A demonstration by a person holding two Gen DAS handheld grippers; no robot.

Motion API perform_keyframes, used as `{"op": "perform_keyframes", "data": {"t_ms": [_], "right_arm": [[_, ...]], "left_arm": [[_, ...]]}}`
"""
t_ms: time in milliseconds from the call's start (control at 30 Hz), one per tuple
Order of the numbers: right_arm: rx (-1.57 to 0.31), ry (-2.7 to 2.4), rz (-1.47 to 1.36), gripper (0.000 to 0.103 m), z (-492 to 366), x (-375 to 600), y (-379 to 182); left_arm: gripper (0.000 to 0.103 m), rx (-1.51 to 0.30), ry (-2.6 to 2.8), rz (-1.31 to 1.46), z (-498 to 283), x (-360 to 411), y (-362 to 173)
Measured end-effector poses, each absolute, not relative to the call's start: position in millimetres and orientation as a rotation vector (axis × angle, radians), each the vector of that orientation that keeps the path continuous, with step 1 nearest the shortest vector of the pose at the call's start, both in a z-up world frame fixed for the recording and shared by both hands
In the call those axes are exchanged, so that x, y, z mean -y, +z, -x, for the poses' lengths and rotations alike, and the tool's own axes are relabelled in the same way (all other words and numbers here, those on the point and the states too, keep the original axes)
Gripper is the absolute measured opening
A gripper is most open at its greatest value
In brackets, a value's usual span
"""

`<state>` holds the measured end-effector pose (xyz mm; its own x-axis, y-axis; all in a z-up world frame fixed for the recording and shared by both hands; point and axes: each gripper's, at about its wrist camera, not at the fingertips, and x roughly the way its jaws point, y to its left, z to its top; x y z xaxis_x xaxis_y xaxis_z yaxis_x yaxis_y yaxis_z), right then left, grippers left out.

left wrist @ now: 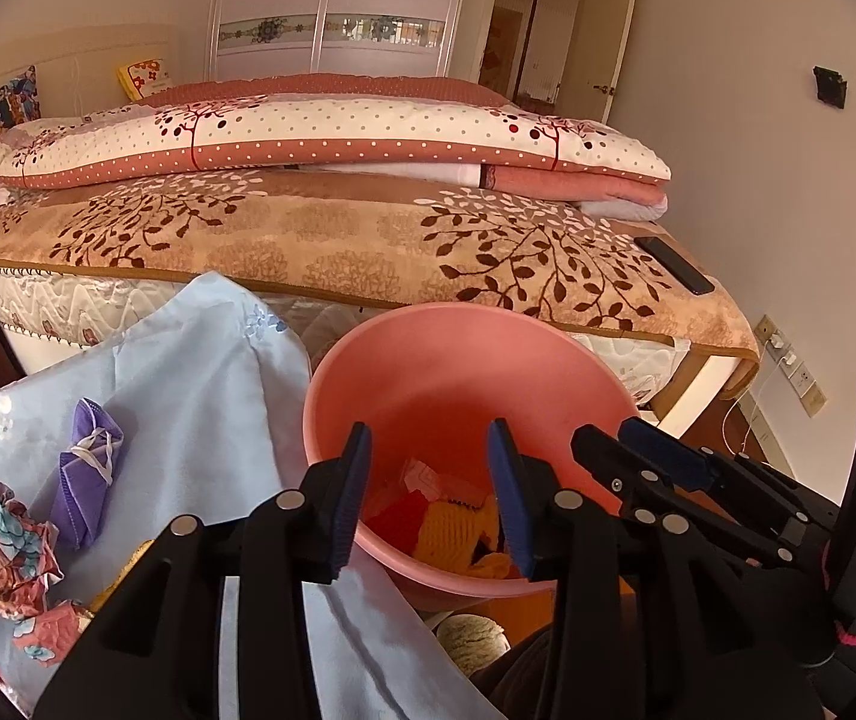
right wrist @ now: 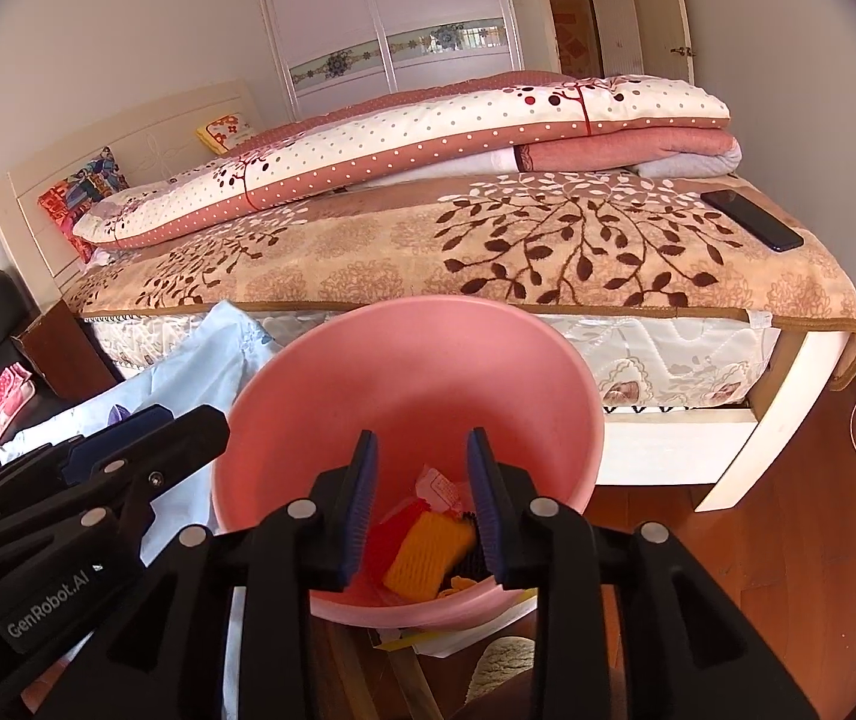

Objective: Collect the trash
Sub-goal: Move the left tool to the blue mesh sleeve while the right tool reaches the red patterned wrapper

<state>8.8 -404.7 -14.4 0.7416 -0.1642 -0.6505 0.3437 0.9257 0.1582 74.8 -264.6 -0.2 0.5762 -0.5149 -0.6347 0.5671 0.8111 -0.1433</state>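
Open mouth of the pink basin (right wrist: 571, 420) clear from above, bed edge (right wrist: 637, 354) close behind

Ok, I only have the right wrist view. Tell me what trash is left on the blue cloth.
Observer: A purple mask lies on the cloth, left of the bin.
Operator: List anything else there.
Observer: Crumpled floral wrappers lie nearer the camera than the mask, by the cloth's left edge.
Operator: Say whether the left jaws hold anything.
Observer: Nothing; the left gripper is open above the bin.
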Motion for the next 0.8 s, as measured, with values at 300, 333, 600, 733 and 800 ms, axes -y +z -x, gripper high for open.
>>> {"op": "perform_keyframes", "data": {"t_ms": [300,333,600,733,800], "right_arm": [[-0.66,-0.267,-0.263,0.031,0.8,390.9,-2.7],[-0.656,-0.264,-0.259,0.031,2.5,388.9,-1.1],[-0.63,-0.226,-0.238,0.036,14.6,366.8,11.6],[-0.632,-0.195,-0.223,0.036,17.5,352.0,13.1],[-0.635,-0.176,-0.214,0.037,18.7,343.1,13.0]], "left_arm": [[0.04,-0.694,-0.639,-0.055,-63.6,251.2,11.6],[0.04,-0.694,-0.641,-0.047,-62.7,249.0,13.1],[0.041,-0.662,-0.64,-0.019,-48.8,225.4,24.7],[0.041,-0.646,-0.62,-0.028,-40.0,209.3,27.7],[0.041,-0.643,-0.605,-0.033,-35.7,200.0,28.2]]}}
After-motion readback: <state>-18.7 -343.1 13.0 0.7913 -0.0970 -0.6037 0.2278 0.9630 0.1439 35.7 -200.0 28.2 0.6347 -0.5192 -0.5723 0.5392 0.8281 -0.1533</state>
